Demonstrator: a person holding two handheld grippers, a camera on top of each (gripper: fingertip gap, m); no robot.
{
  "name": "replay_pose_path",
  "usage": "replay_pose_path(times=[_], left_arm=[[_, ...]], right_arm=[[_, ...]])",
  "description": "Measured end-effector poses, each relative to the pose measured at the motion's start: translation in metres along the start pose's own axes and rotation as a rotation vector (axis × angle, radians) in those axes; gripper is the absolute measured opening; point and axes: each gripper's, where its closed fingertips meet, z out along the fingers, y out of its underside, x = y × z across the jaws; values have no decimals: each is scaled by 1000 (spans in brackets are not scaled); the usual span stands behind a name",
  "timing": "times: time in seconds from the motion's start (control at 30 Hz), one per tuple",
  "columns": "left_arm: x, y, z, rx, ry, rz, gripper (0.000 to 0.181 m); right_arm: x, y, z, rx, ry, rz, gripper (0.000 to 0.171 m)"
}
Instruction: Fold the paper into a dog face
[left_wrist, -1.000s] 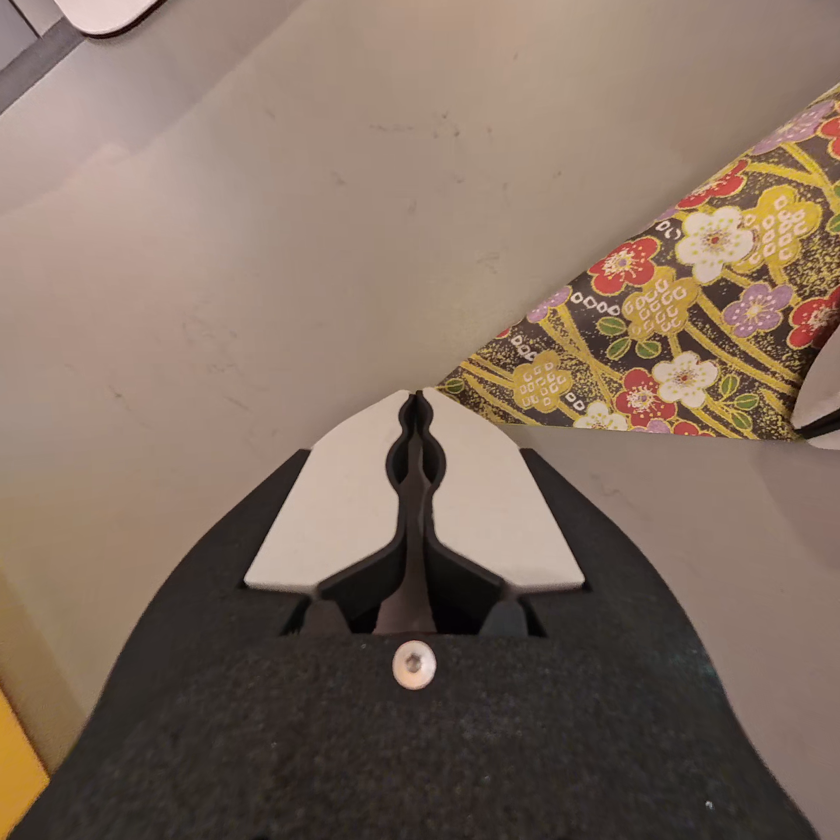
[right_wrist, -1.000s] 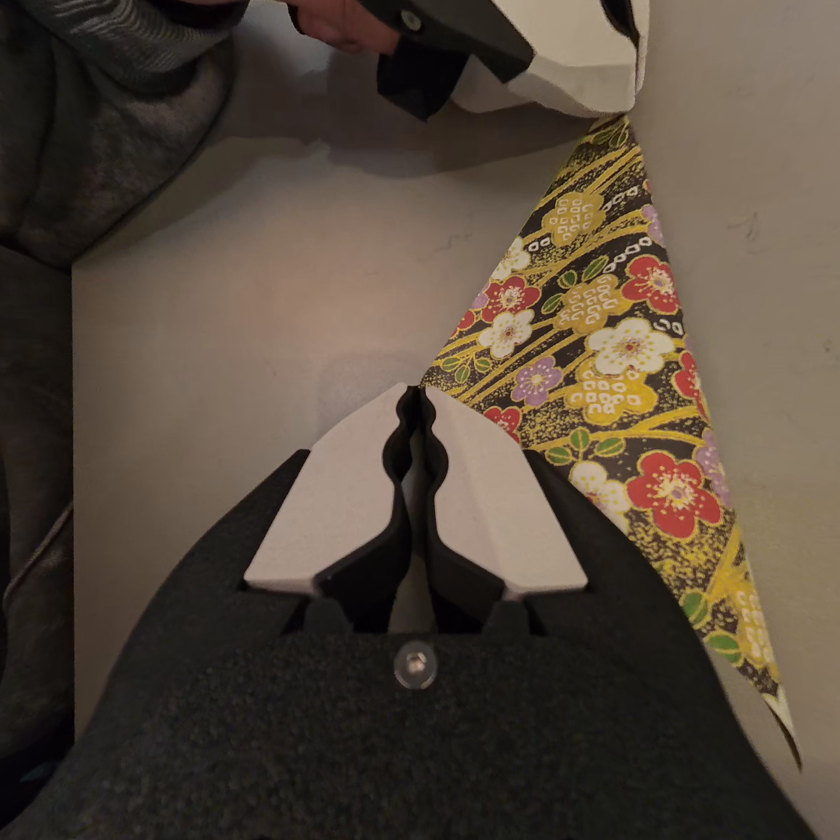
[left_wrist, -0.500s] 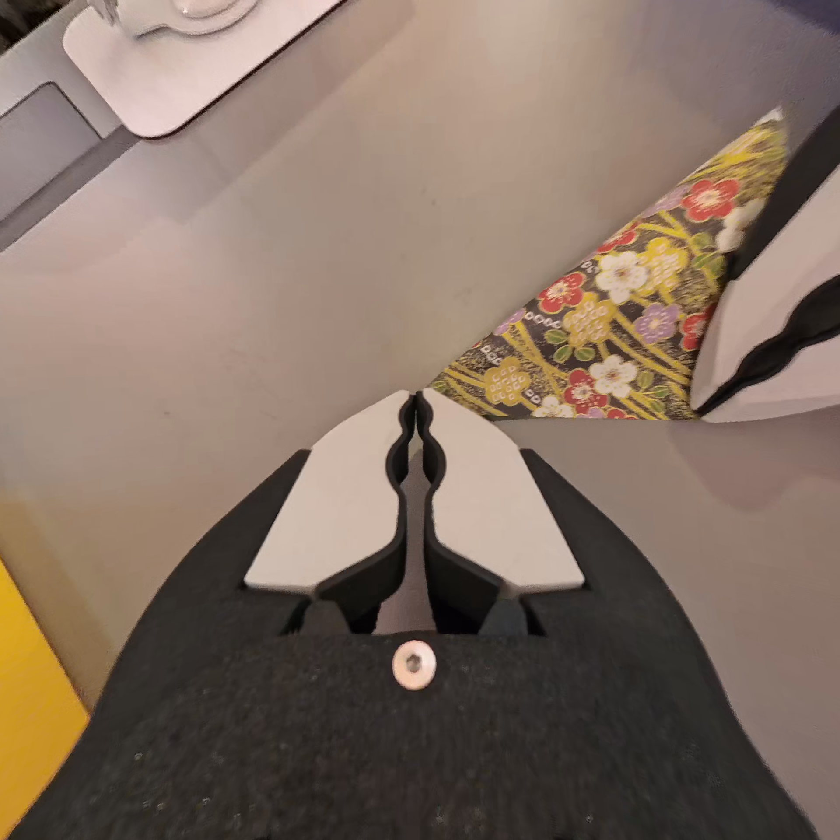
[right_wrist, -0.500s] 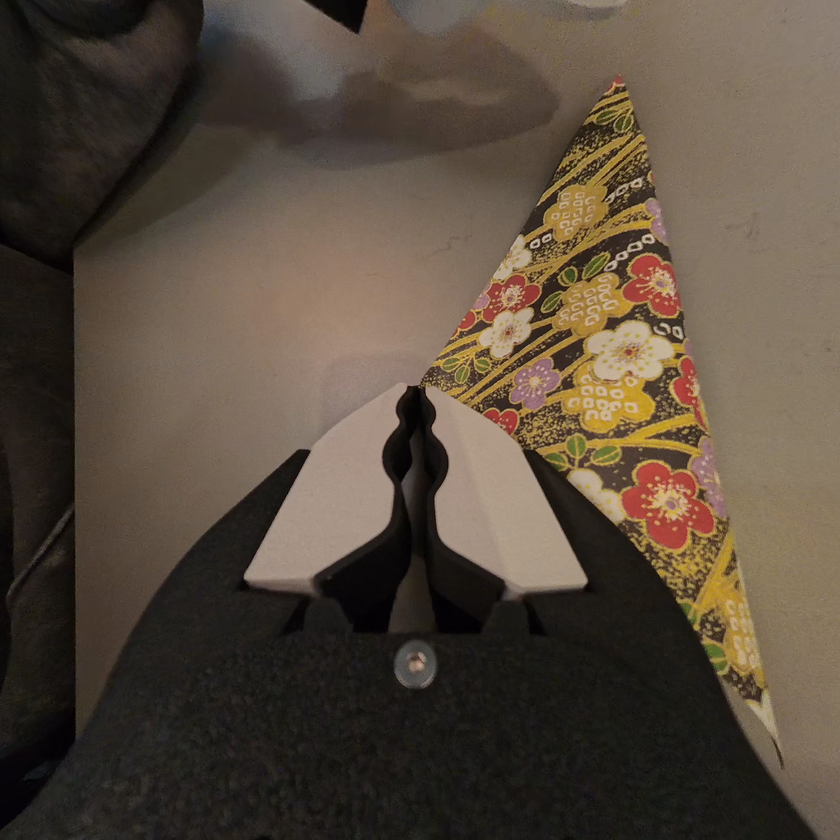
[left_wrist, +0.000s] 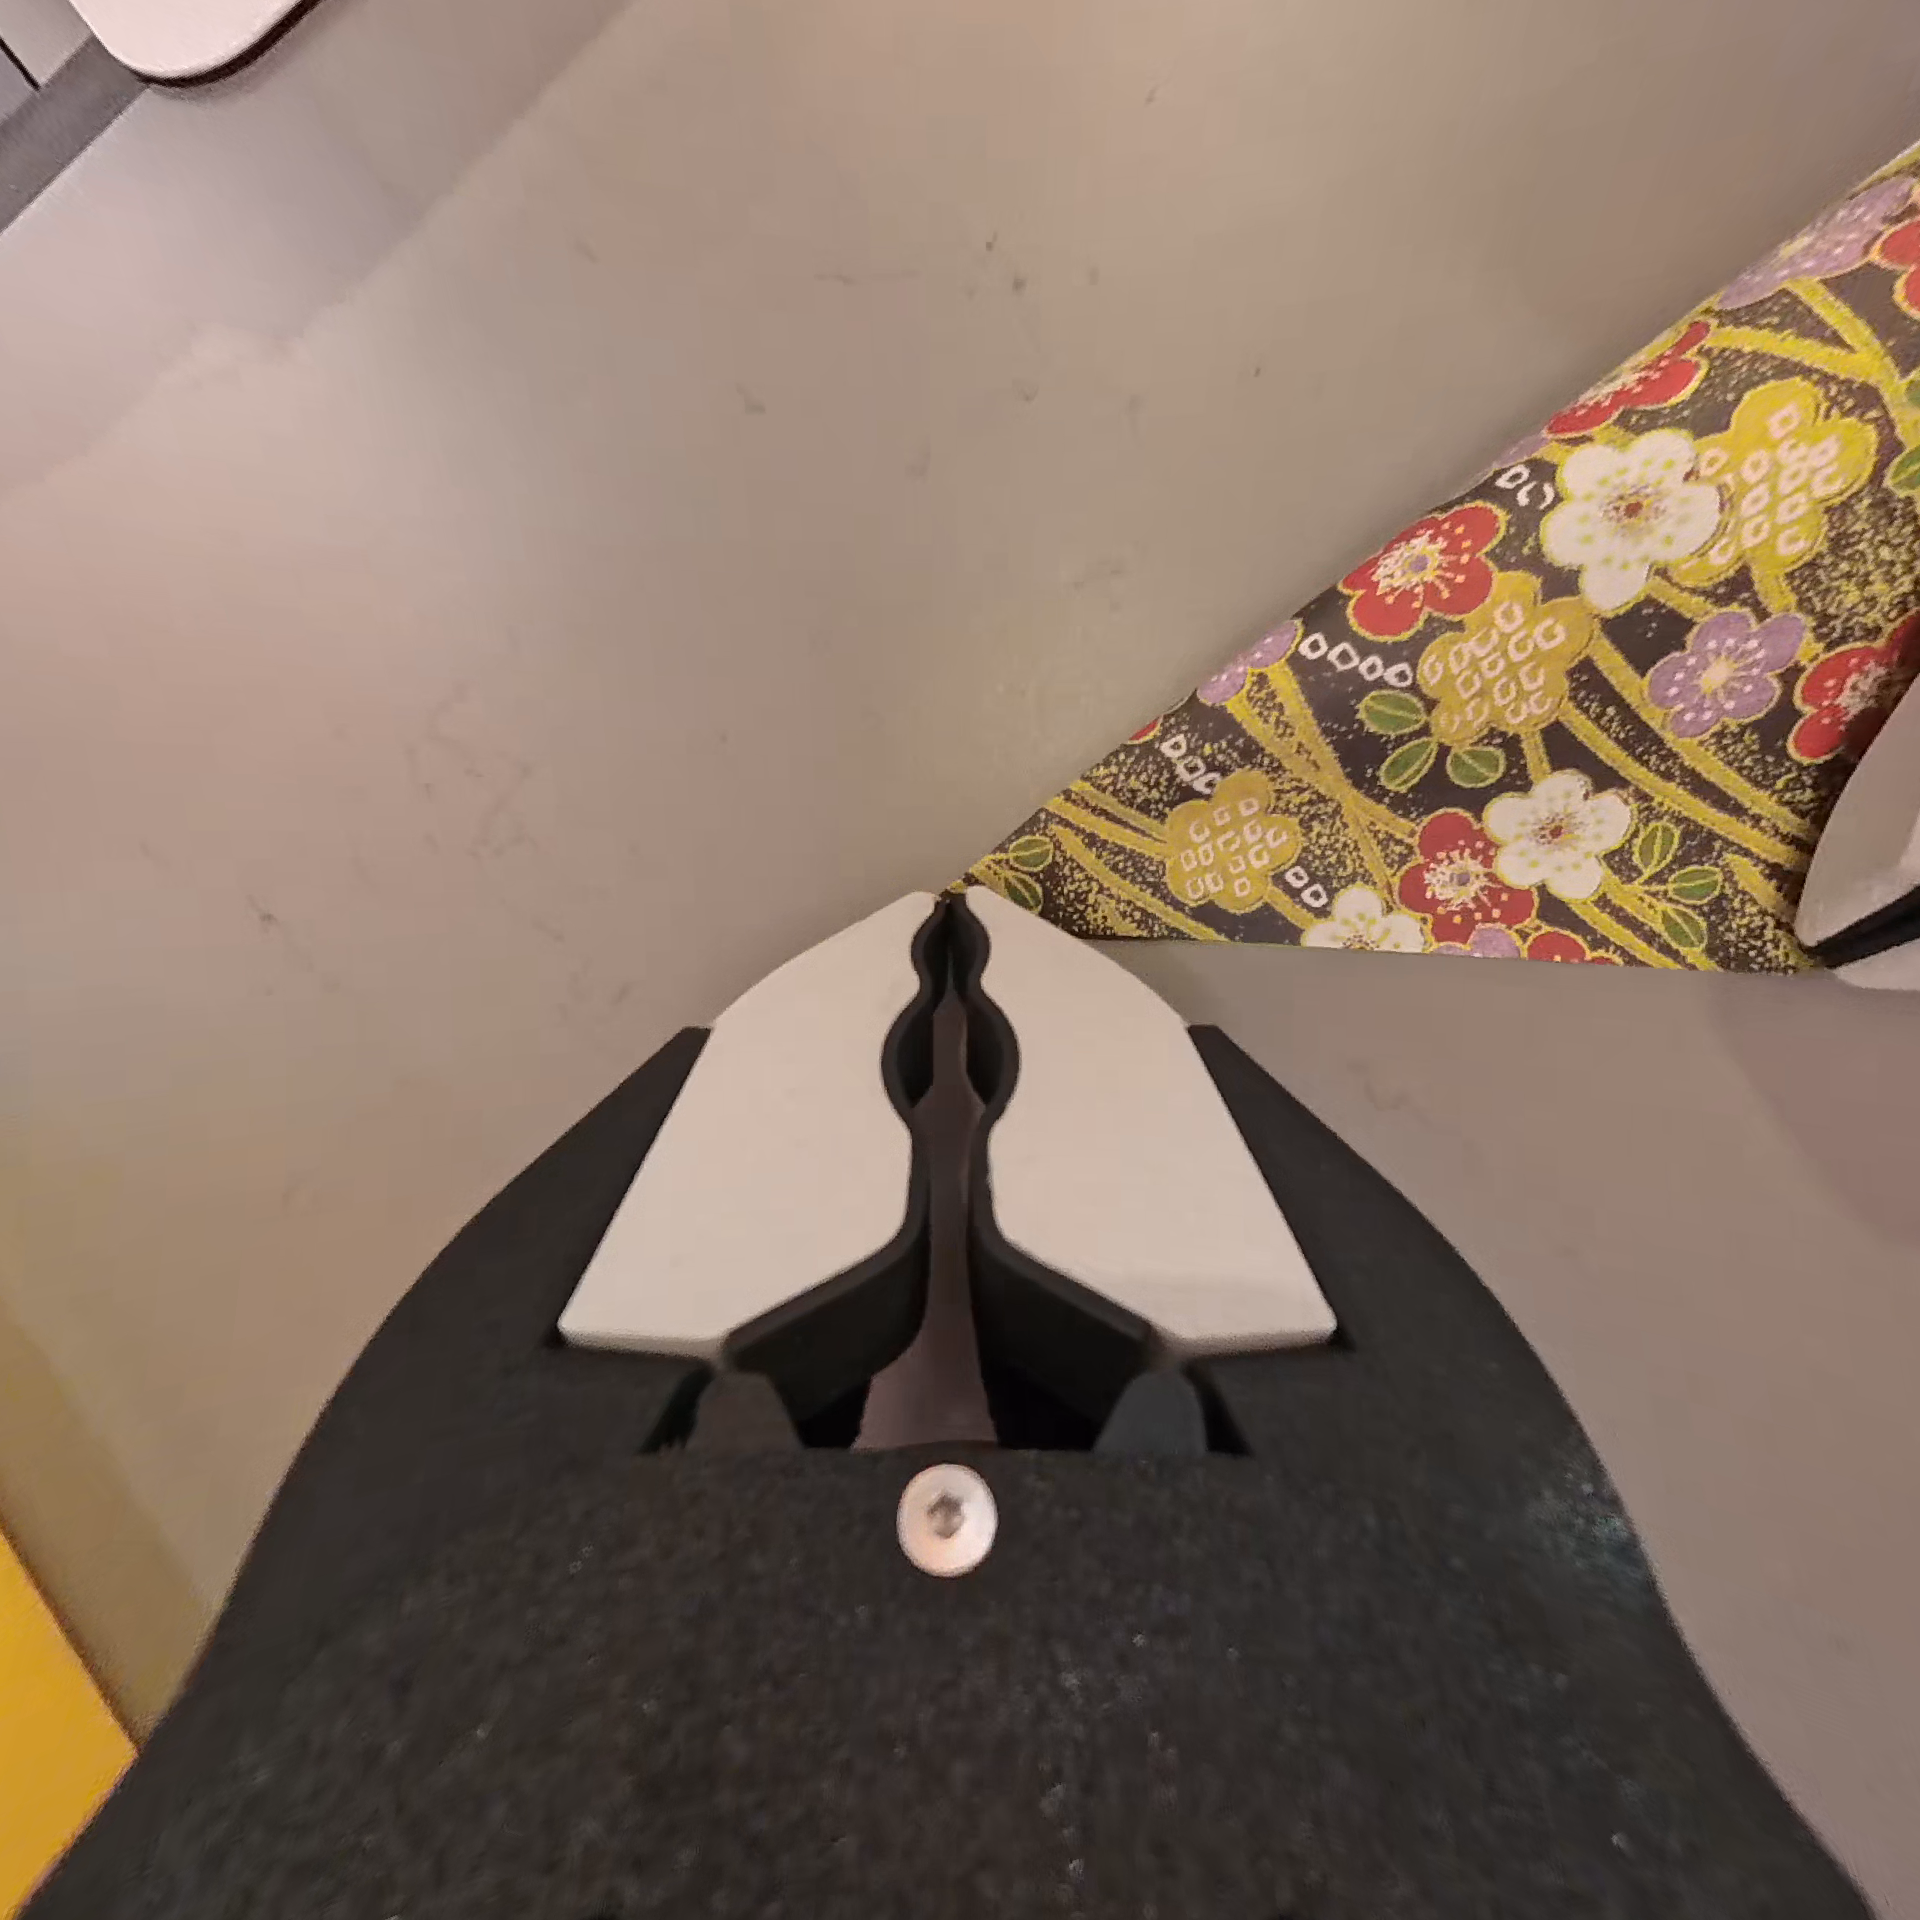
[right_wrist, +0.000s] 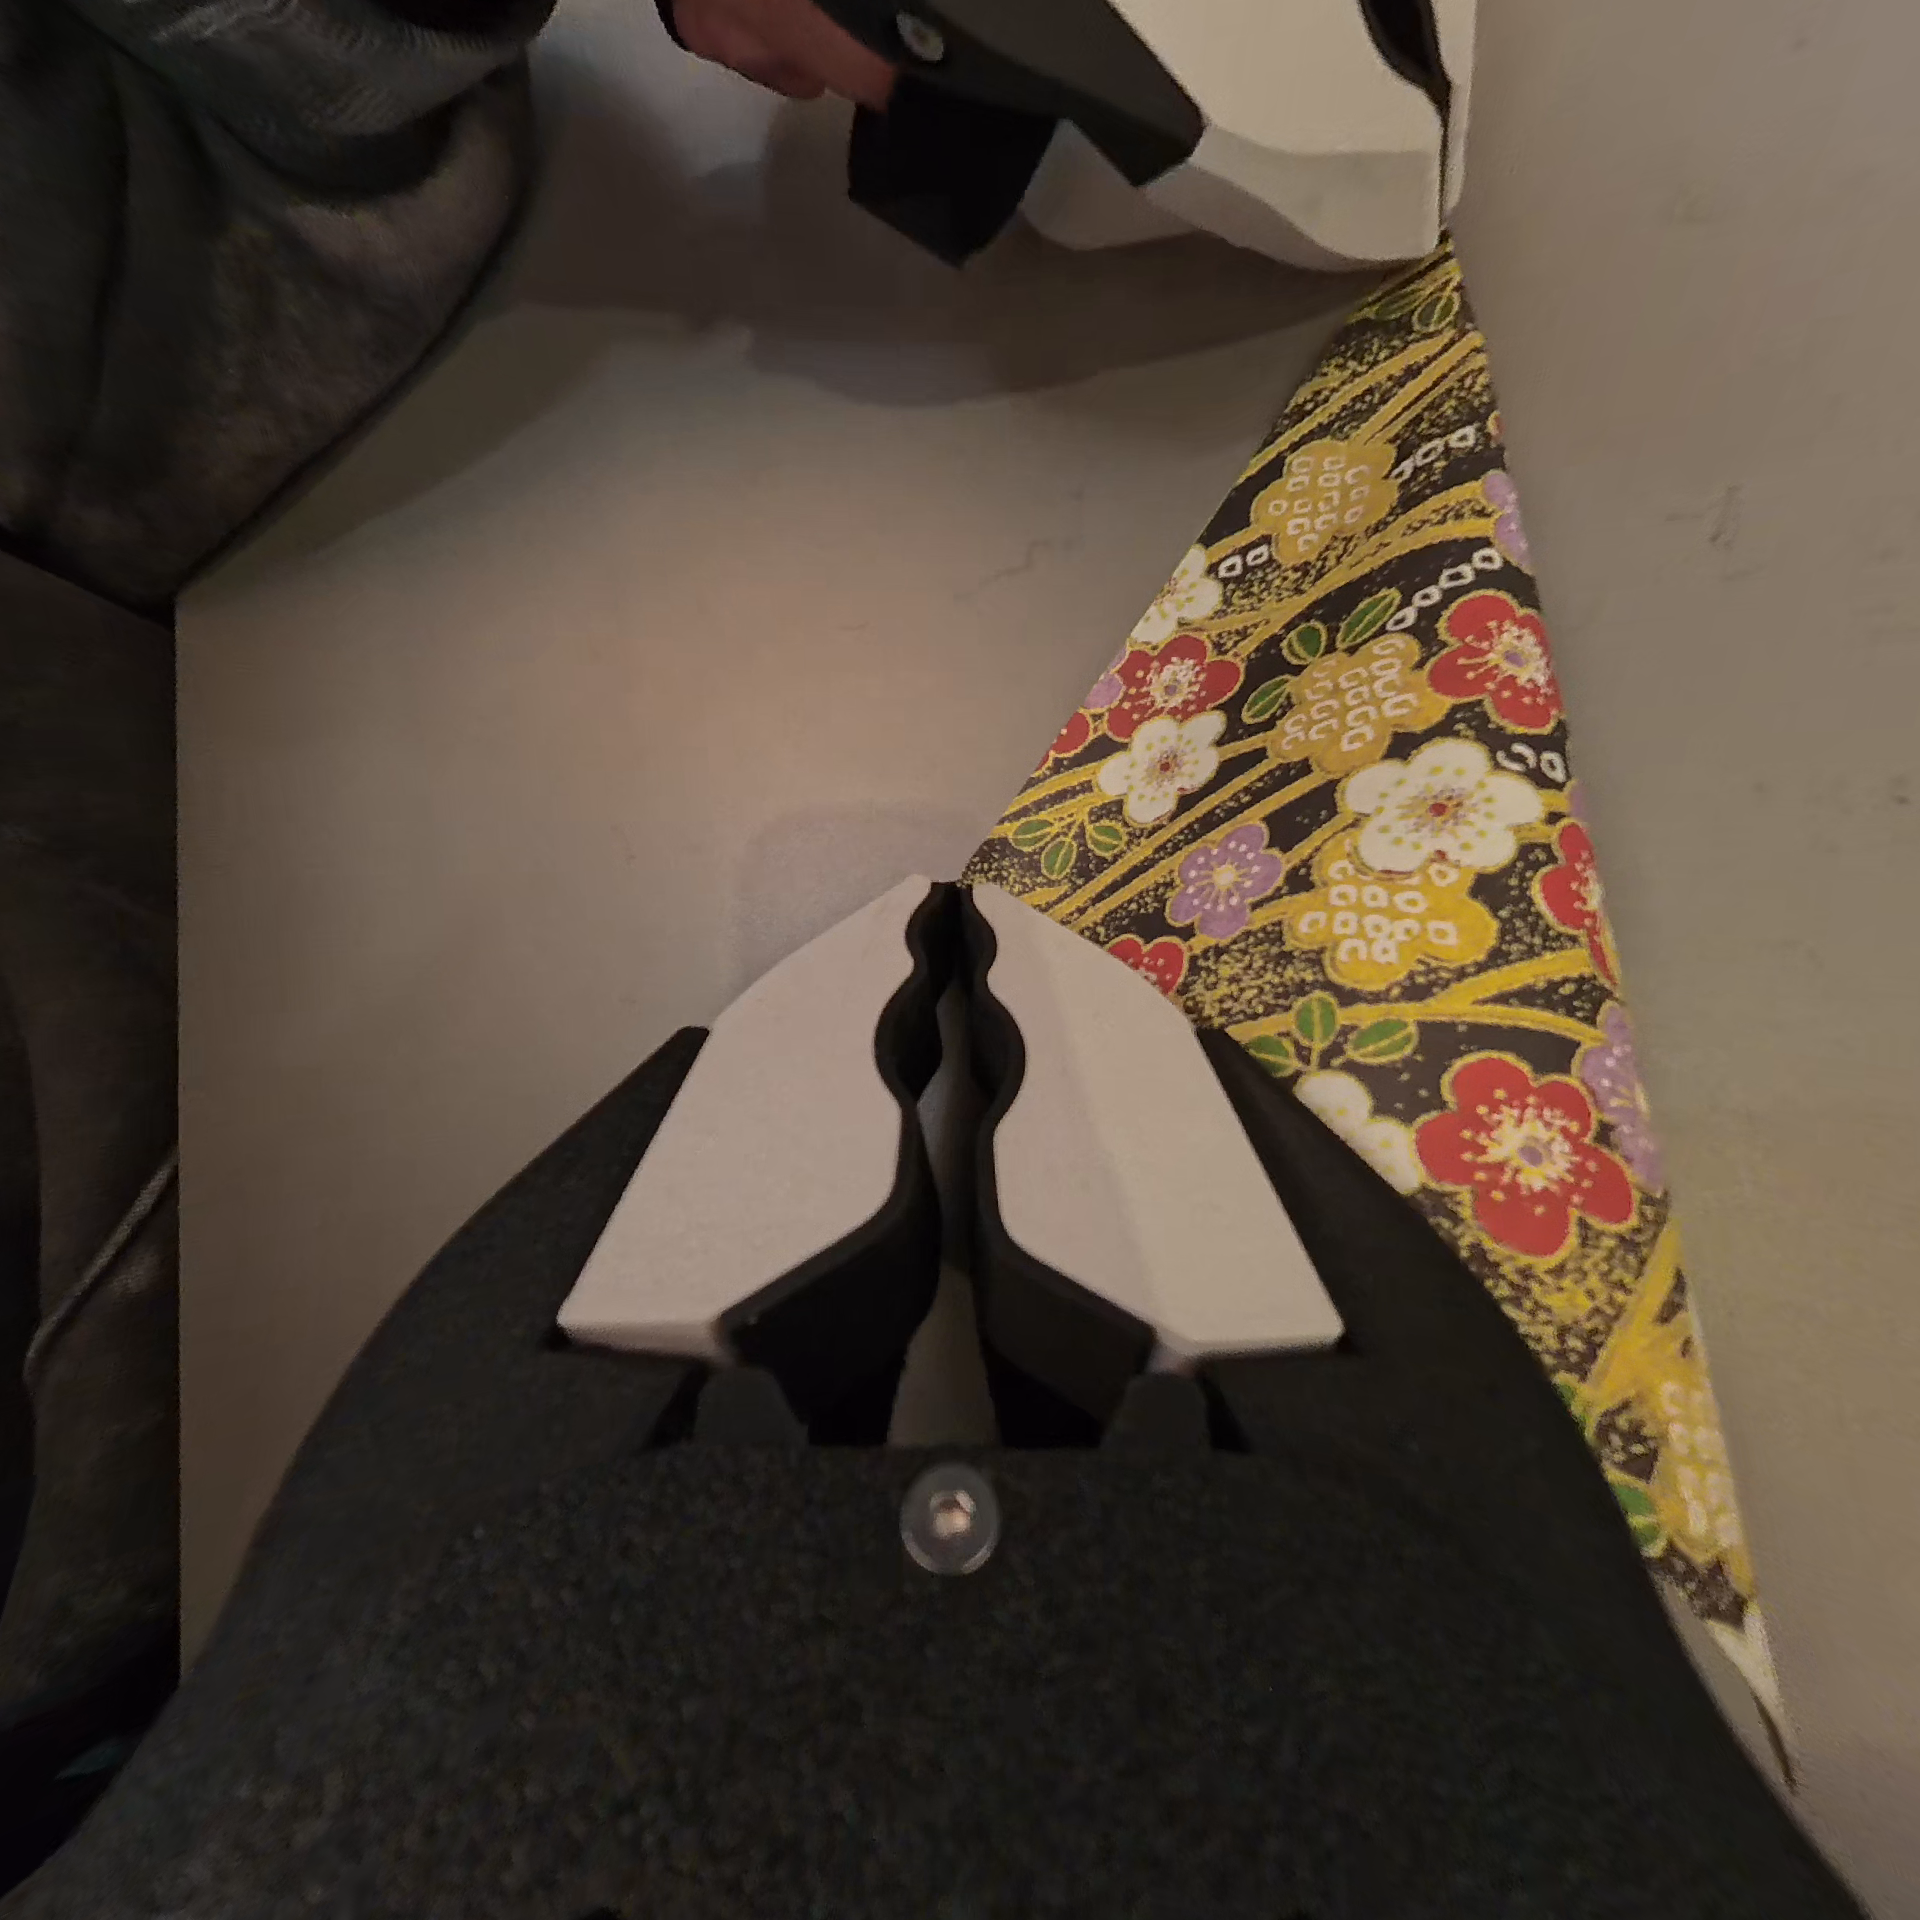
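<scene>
Broadly, a pale grey table (left_wrist: 623, 540) filled both views, its surface scuffed with small dark marks. On it lay the paper (right_wrist: 1382, 831), already folded into a long triangle, black ground with gold streaks and red, white, purple and yellow blossoms; it lay flat except near the right wrist view's lower right, where a white underside edge curled up a little.

Left gripper (left_wrist: 951, 909): jaws pressed together, tips meeting right at one sharp corner of the paper (left_wrist: 1507, 707). Whether the corner was actually pinched between them or only touched could not be told. From the right wrist view this same gripper (right_wrist: 1439, 223) came in from the top edge, its white fingers down on the far point of the triangle, a hand (right_wrist: 769, 52) behind it.

Right gripper (right_wrist: 951, 899): jaws closed on each other, tips just at the near left corner of the paper, its dark body hiding part of the sheet's lower half. Its white finger edge (left_wrist: 1860, 862) covered the paper at the left wrist view's right border.

Around: dark grey clothing (right_wrist: 239, 270) bunched at the table's left side; a yellow surface (left_wrist: 42, 1704) below the table edge; a white rounded board (left_wrist: 187, 31) at the far corner.
</scene>
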Motion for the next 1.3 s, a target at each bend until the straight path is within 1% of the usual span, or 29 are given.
replay_pose_path(times=[0.13,0.23,0.37,0.43,0.47,0.53,0.67,0.87,1.23,1.3], left_arm=[[-8,0,-1,-23,-69,23,0],[0,-12,-11,35,-67,59,0],[44,-29,-23,108,87,74,0],[76,-34,-26,135,217,79,0],[89,-35,-26,135,269,82,0],[102,-32,-19,97,302,102,0],[108,-23,-6,12,291,171,0],[110,-22,-2,-23,306,211,0],[110,-21,-2,6,300,209,0],[109,-21,-2,7,294,215,0]], right_arm=[[0,0,0,0,-2,1,0],[0,0,0,0,0,-1,0],[0,0,0,0,-2,0,0],[0,0,0,0,-2,1,0],[0,0,0,0,-3,1,0],[0,0,0,0,-3,1,0],[0,-1,0,1,0,-1,0],[0,-1,1,1,-3,2,0],[1,-2,0,14,30,-7,0],[-1,0,-1,17,20,2,5]])
